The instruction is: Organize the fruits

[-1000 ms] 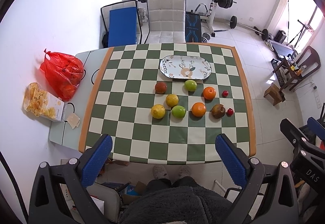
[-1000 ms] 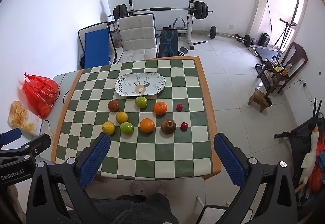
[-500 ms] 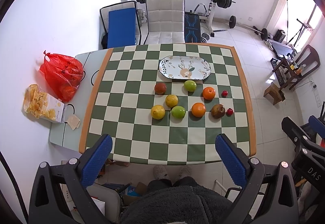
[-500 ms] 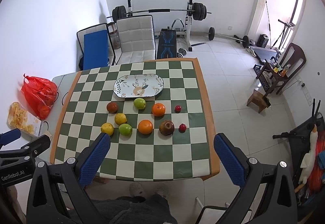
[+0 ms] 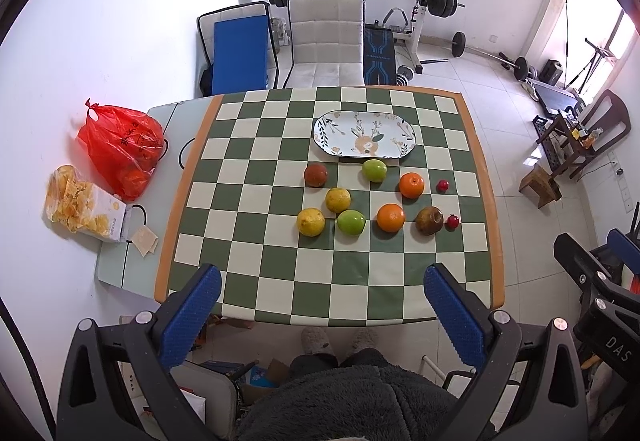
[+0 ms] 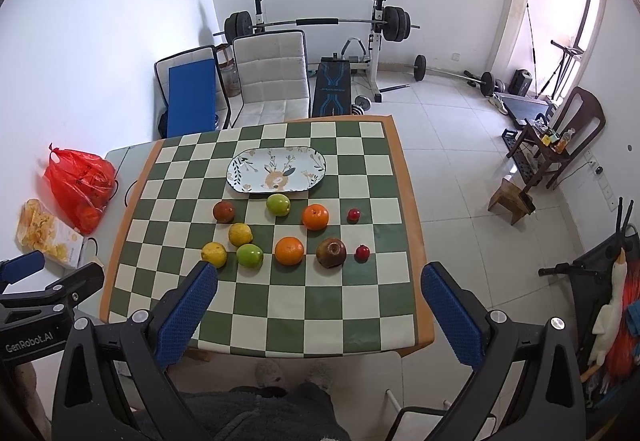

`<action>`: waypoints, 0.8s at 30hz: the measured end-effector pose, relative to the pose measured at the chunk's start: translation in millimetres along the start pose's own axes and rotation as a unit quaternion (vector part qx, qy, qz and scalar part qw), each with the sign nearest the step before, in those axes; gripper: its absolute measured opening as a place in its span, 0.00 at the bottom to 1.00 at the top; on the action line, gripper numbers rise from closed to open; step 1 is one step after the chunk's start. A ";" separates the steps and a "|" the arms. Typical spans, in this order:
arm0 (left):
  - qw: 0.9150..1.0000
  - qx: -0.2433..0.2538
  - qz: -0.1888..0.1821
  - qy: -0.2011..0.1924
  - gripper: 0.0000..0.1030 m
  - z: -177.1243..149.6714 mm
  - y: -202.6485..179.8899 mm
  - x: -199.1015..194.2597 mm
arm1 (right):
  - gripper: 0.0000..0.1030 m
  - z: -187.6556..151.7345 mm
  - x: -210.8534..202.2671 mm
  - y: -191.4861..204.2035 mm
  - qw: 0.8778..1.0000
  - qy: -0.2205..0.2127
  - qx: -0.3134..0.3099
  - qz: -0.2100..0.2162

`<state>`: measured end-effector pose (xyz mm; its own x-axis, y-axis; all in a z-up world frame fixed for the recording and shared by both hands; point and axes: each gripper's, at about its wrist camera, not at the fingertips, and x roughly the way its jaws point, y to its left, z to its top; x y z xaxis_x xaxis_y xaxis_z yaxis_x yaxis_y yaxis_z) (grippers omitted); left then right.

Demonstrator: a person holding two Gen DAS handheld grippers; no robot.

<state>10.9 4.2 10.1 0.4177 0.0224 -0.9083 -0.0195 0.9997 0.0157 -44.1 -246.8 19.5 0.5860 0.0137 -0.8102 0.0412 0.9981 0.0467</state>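
Several fruits lie on the green-and-white checkered table [image 5: 248, 281]: two yellow lemons [image 5: 310, 221], two green apples [image 5: 351, 222], two oranges [image 5: 391, 217], a brown pomegranate-like fruit [image 5: 429, 221], a dark red fruit [image 5: 315, 174] and two small red ones [image 5: 453, 221]. An empty oval patterned plate [image 5: 365, 139] sits behind them. My left gripper [image 5: 326, 315] hangs open, high above the table's near edge. My right gripper [image 6: 318, 317] is likewise open and empty, over the near edge with the orange [image 6: 289, 251] and the plate [image 6: 277, 174] ahead.
A red plastic bag [image 5: 120, 149] and a box of chips [image 5: 86, 211] rest on a side table at the left. Chairs [image 5: 326, 41] and a barbell rack stand behind the table. The person's slippered feet [image 5: 340, 341] show below the near edge.
Both views have shifted only slightly; the fruits and plate have not moved and both grippers stay open.
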 end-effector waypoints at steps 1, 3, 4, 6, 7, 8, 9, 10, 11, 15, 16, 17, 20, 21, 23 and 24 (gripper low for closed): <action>1.000 0.000 0.000 0.000 1.00 0.7 0.3 -0.1 | 1.00 0.4 -0.3 0.1 1.000 0.000 -0.001 -0.001; 1.000 0.000 0.000 -0.001 1.00 1.5 0.3 0.0 | 1.00 0.4 -0.4 -0.3 1.000 -0.001 -0.001 0.000; 1.000 0.000 0.000 -0.001 1.00 0.6 0.1 0.2 | 1.00 0.2 -0.1 0.3 1.000 0.000 -0.001 0.000; 1.000 0.000 0.000 0.000 1.00 1.5 0.3 0.2 | 1.00 0.2 0.2 -0.5 1.000 0.001 -0.001 0.001; 1.000 0.001 0.000 0.000 1.00 0.5 0.0 0.0 | 1.00 0.7 -0.9 0.7 1.000 0.002 0.000 0.001; 1.000 0.001 0.000 -0.001 1.00 1.2 0.3 -0.3 | 1.00 1.0 -1.5 0.6 1.000 0.002 -0.001 0.002; 1.000 0.001 0.000 -0.001 1.00 1.1 0.4 -0.3 | 1.00 1.2 -1.9 0.3 1.000 0.002 -0.001 0.001; 1.000 0.001 0.000 -0.001 1.00 0.3 0.1 0.1 | 1.00 1.4 -2.4 -0.2 1.000 0.002 0.000 0.002; 1.000 0.001 0.000 -0.001 1.00 0.6 0.2 0.2 | 1.00 1.3 -2.6 -0.3 1.000 0.001 0.000 0.002; 1.000 -0.001 0.000 -0.001 1.00 1.3 0.2 -0.1 | 1.00 0.8 -1.6 0.5 1.000 0.001 -0.002 0.002; 1.000 0.000 0.000 -0.001 1.00 0.2 0.0 0.0 | 1.00 1.1 -1.7 -0.2 1.000 0.001 -0.002 0.002; 1.000 0.000 0.001 -0.001 1.00 0.8 0.2 0.0 | 1.00 1.3 -1.5 -0.3 1.000 0.001 -0.001 0.003; 1.000 0.001 0.001 -0.001 1.00 0.7 -0.1 0.1 | 1.00 2.0 -2.4 1.0 1.000 0.002 -0.001 0.003; 1.000 0.001 0.000 -0.001 1.00 -0.7 0.0 0.0 | 1.00 1.4 -1.9 1.1 1.000 0.002 -0.001 0.004; 1.000 -0.001 0.001 -0.001 1.00 0.8 0.4 0.6 | 1.00 3.5 -2.0 0.6 1.000 0.003 -0.001 0.007; 1.000 0.000 0.000 -0.002 1.00 -0.8 0.1 0.2 | 1.00 4.8 -1.6 -1.1 1.000 0.004 0.000 0.008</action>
<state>10.2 4.3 9.5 0.4205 0.0224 -0.9070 -0.0193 0.9997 0.0157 -41.2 -248.2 23.6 0.5807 0.0306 -0.8135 0.0323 0.9976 0.0606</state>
